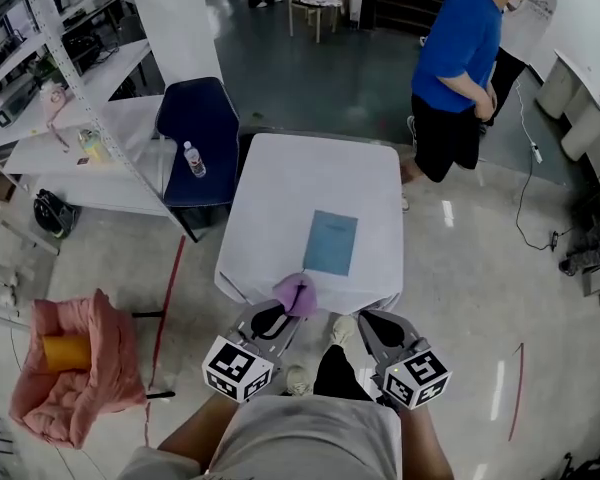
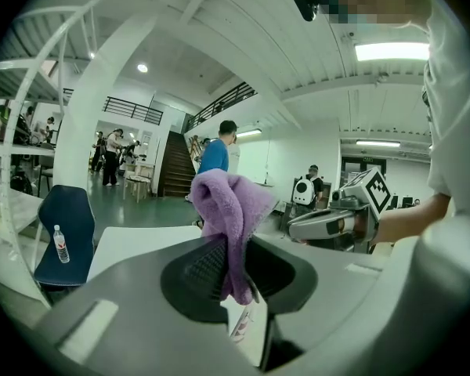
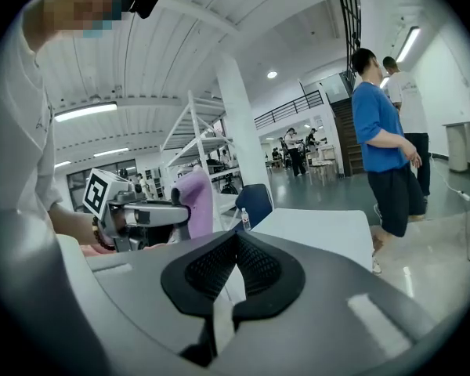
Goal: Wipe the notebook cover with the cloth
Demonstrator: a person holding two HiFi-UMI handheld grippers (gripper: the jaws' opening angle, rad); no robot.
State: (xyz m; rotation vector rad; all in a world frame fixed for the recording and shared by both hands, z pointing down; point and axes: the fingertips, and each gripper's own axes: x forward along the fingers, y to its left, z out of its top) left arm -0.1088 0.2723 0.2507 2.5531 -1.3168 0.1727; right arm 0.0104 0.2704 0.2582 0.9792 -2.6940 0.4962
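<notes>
Now, with the left hand-held gripper [image 1: 291, 311] clamped on the cloth [image 2: 231, 210], reach forward to the notebook [image 1: 331, 242] lying flat on the desk [image 1: 280, 188] and press the loose fold onto its cover. Bring the right hand-held gripper [image 1: 366, 320], closed on nothing, down to pin a corner while wiping.

Open-plan lab/workshop hall: shiny concrete floor [image 1: 460, 298], white metal rack [image 1: 110, 68] w/ gear, stairs [image 2: 172, 171] up to railed mezzanine [image 2: 223, 100], strip lights [image 2: 392, 51], cable [image 1: 521, 208] trailing on floor, ppl [image 1: 465, 48] standing about, cloth-covered surface [image 1: 315, 183] mid-floor.
</notes>
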